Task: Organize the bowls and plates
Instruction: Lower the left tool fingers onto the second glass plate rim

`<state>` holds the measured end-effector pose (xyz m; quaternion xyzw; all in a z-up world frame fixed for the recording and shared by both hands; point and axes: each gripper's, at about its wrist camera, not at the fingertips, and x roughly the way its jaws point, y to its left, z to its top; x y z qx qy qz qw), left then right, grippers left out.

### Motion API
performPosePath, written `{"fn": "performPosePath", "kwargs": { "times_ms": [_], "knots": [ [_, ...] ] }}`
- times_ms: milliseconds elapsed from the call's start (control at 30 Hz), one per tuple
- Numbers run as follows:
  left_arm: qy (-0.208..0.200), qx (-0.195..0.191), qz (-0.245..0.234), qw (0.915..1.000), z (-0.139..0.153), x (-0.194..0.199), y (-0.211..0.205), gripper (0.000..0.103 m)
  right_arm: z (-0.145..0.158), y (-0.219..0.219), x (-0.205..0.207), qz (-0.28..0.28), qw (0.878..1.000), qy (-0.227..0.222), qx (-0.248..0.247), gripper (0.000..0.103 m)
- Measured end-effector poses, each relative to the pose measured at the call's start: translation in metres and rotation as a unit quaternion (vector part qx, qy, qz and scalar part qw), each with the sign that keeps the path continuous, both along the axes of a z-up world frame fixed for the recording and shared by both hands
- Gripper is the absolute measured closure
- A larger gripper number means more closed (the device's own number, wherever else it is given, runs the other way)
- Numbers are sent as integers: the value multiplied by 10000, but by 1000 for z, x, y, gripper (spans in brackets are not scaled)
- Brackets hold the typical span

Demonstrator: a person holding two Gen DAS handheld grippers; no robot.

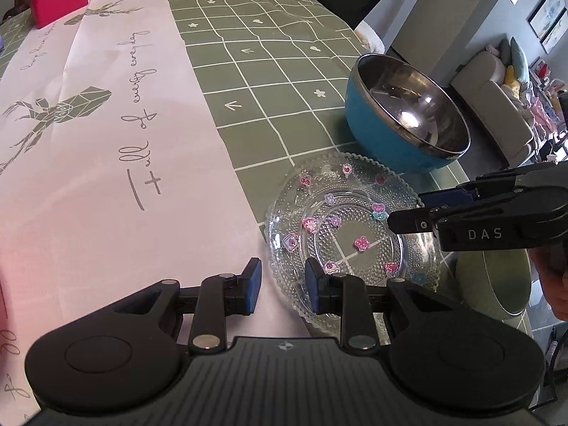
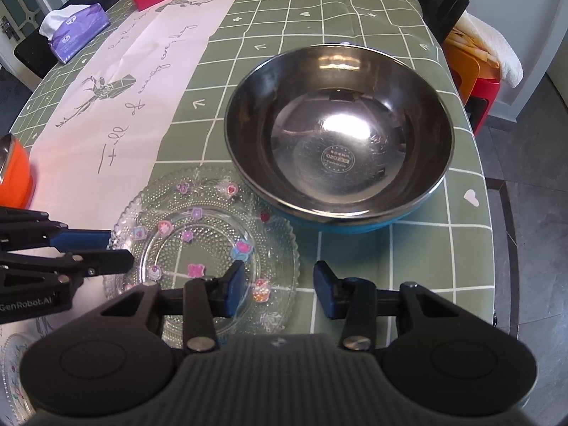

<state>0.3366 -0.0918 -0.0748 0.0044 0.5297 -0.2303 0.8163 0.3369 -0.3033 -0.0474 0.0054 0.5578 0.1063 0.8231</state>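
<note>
Dining table (image 2: 355,10) with green grid cloth and a pale runner, living room behind. Glass plate (image 2: 213,220) lies flat near the table edge, touching or just beside the blue steel bowl (image 2: 340,135); orange bowl (image 2: 12,174) sits well apart at far left. Left gripper (image 1: 282,289) straddles the plate's near-left rim, jaws apart, not pinching. Right gripper (image 2: 280,289) straddles the opposite rim, jaws released, nothing held. Nothing looks stacked yet: plate not lifted, bowls separate. Sorting seems barely begun.
</note>
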Motion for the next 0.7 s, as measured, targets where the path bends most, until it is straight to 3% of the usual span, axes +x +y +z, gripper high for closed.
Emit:
{"fn": "performPosePath", "kwargs": {
  "times_ms": [200, 333, 367, 433, 700],
  "knots": [
    [-43, -97, -3, 9999, -2, 1, 0, 72, -1, 5, 7, 209, 9998, -2, -47, 59],
    [-62, -103, 32, 9999, -2, 1, 1, 80, -1, 7, 15, 315, 9994, 103, -66, 58],
    [-59, -117, 53, 9999, -1, 1, 1, 81, 0, 7, 16, 319, 9994, 144, -55, 66],
    [-19, -122, 125, 9998, -1, 1, 4, 81, 0, 10, 17, 278, 9993, 228, -23, 70],
    [105, 12, 345, 9993, 1, -5, 36, 81, -1, 32, 10, 338, 9983, 284, 374, 70]
  ]
}}
